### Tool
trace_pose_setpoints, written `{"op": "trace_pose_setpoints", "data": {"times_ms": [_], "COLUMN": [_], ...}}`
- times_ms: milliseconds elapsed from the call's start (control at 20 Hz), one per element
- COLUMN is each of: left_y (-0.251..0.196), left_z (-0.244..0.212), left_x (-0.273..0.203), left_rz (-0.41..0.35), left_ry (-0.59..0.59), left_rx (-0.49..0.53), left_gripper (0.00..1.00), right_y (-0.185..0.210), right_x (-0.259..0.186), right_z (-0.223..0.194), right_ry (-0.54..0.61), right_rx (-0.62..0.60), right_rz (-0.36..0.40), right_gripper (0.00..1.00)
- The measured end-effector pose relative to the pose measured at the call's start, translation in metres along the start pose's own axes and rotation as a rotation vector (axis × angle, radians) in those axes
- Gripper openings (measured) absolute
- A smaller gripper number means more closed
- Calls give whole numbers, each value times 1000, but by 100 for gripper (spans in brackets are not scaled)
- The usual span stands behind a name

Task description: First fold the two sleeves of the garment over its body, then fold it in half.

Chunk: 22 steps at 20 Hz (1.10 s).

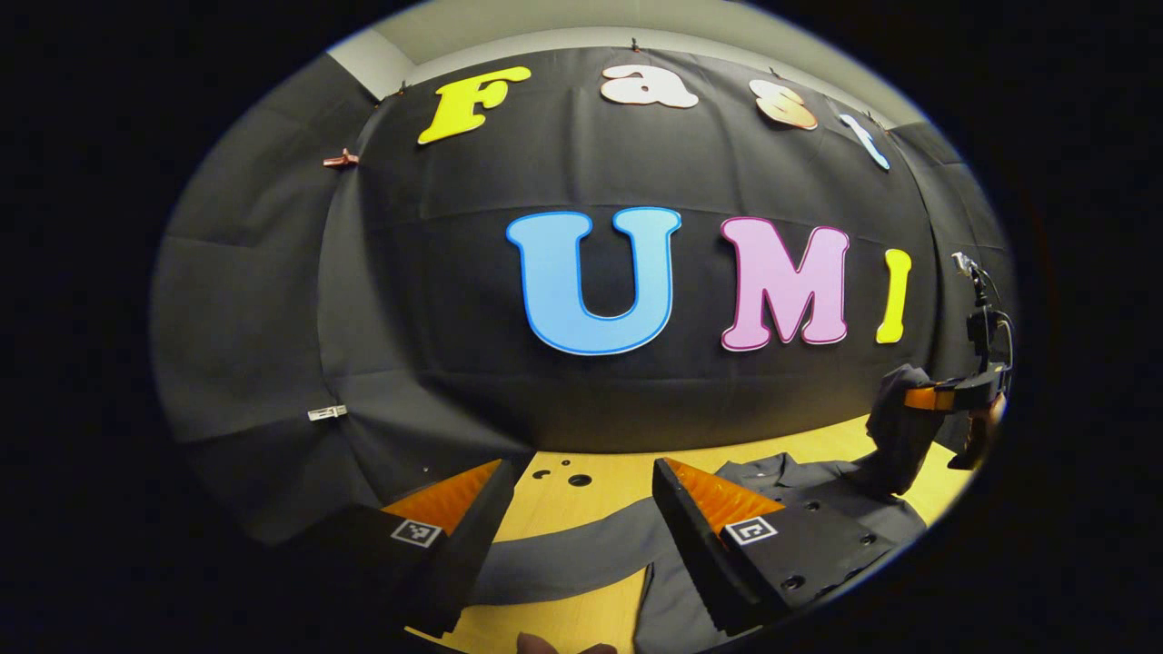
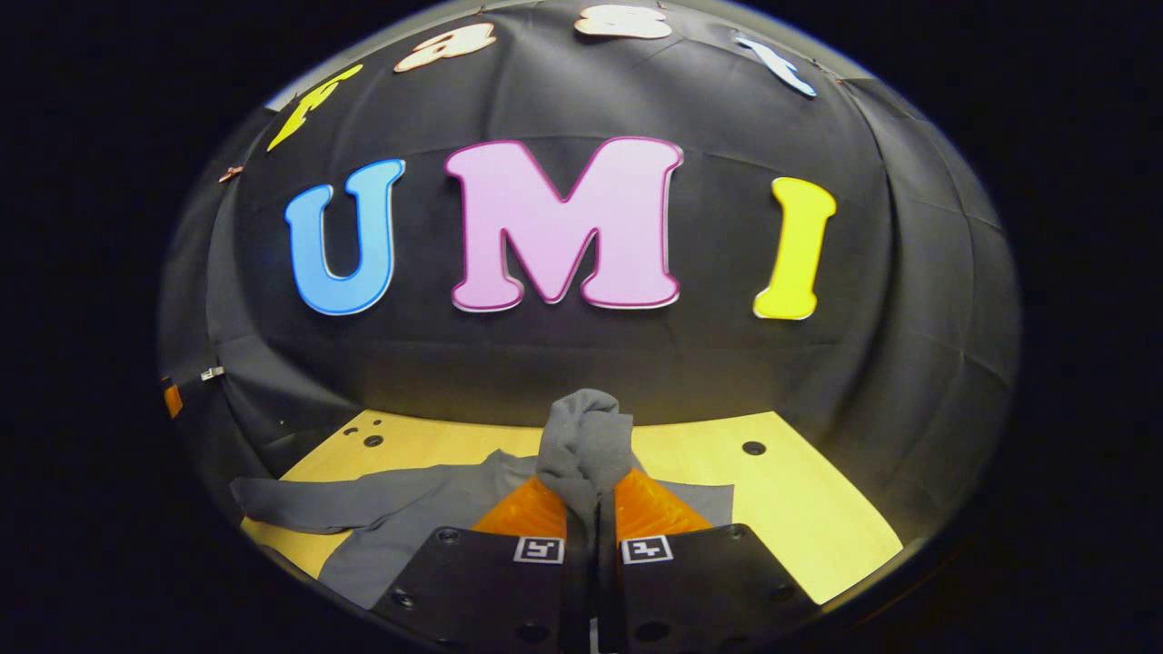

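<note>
Right hand-held gripper pinched on one sleeve, lifted off counter to swing it over garment body; left hand-held gripper wide apart w/ nothing in it, poised over other sleeve.

Garment flat on table; one sleeve stretched left, other sleeve raised in right tool.

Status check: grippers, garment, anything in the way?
Right gripper shut on one sleeve, lifted above the table. Left gripper open over the other sleeve, which lies flat. Garment spread out, unfolded. Nothing blocking.
</note>
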State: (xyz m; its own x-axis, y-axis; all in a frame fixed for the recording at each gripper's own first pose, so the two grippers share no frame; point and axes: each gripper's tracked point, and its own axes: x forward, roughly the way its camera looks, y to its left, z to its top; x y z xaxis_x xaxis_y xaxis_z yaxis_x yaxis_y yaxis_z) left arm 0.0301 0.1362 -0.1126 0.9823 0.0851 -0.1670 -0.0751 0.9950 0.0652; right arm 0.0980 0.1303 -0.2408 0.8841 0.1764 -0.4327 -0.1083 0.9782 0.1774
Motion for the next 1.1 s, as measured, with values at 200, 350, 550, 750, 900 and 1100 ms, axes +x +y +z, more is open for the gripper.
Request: {"op": "trace_pose_setpoints", "data": {"times_ms": [200, 350, 550, 750, 900, 1100], "left_y": [32, 55, 81, 102, 114, 124], "left_z": [-13, -24, -43, -60, -71, -85], "left_x": [-2, -1, 3, 11, 19, 28], "left_rz": [31, 58, 93, 115, 124, 127], "left_ry": [13, 29, 58, 87, 103, 117], "left_rx": [-3, -1, -7, -3, -11, -4], "left_gripper": [97, 97, 97, 98, 99, 97], "right_y": [55, 89, 125, 159, 180, 194], "right_x": [24, 40, 55, 66, 69, 66], "right_z": [-30, -61, -111, -159, -190, -223], "right_ry": [58, 108, 208, 314, 386, 488], "right_rx": [-15, -55, -61, -66, -72, -68], "right_rz": [49, 65, 83, 115, 148, 176], "right_gripper": [8, 8, 11, 11, 15, 18]}}
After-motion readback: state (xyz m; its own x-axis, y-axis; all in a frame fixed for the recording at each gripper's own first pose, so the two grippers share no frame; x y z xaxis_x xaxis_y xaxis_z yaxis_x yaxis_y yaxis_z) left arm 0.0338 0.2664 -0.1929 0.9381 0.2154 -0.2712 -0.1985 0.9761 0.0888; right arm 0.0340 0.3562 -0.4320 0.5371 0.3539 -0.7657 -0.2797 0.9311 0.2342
